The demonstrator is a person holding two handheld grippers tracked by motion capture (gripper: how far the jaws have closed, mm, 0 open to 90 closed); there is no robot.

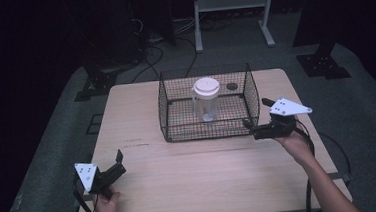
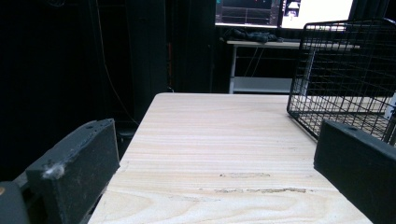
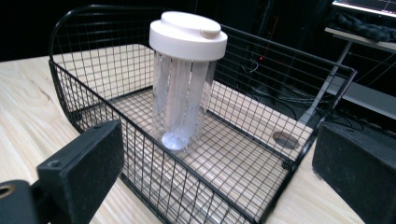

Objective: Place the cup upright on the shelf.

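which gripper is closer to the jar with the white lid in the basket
Right. The right gripper sits open just outside the wire basket's right front corner, close to the jar. The left gripper is open too, far back near the table's front left.

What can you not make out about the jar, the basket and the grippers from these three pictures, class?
- Jar contents: ribbed wall blurs them, right gripper view.
- Wire basket: cut off at right edge, left gripper view.
- Dark disc on the table: too small to identify, high view.
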